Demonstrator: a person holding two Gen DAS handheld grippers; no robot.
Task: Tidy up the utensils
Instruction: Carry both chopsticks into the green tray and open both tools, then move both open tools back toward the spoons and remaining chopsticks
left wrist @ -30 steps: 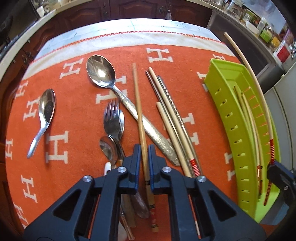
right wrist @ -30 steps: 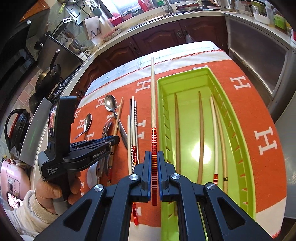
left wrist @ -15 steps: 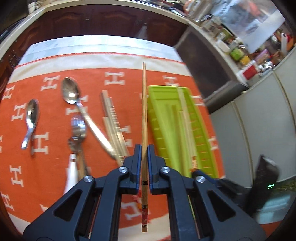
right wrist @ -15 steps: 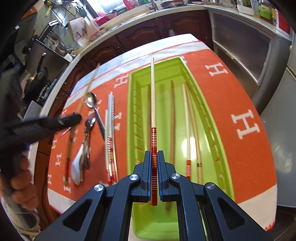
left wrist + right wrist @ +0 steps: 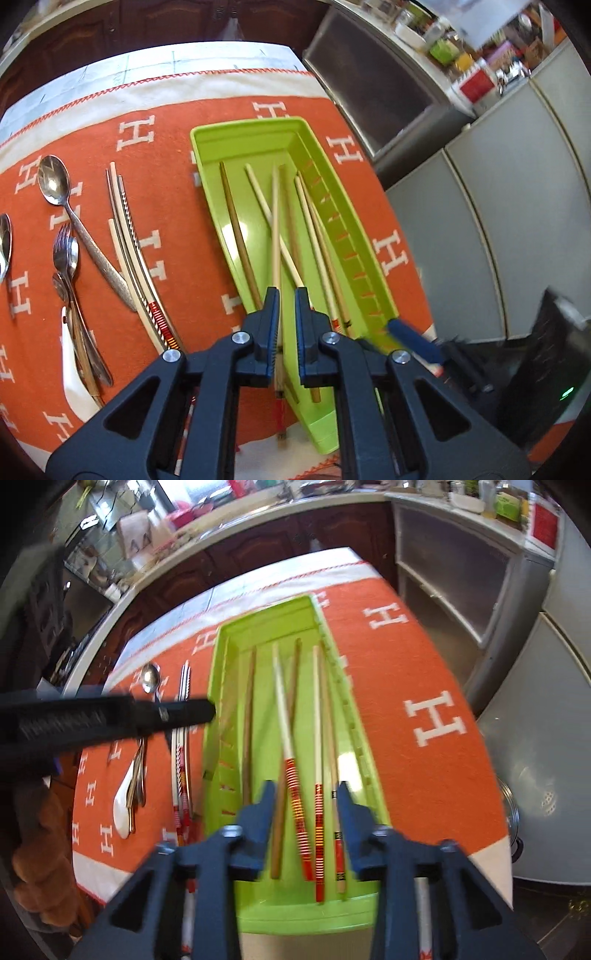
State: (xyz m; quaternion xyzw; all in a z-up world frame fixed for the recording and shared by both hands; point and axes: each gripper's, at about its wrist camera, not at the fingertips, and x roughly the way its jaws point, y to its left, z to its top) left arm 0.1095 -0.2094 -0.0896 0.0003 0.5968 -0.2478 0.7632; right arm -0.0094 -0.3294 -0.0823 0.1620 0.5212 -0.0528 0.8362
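Six chopsticks [image 5: 317,716] lie in the green tray [image 5: 354,236]. Left of the tray, spoons [image 5: 55,184], a fork [image 5: 61,251] and more chopsticks wait. Left hand-held gripper [image 5: 286,295] slightly parted, chopstick between; right hand-held gripper [image 5: 306,788] wide, empty.
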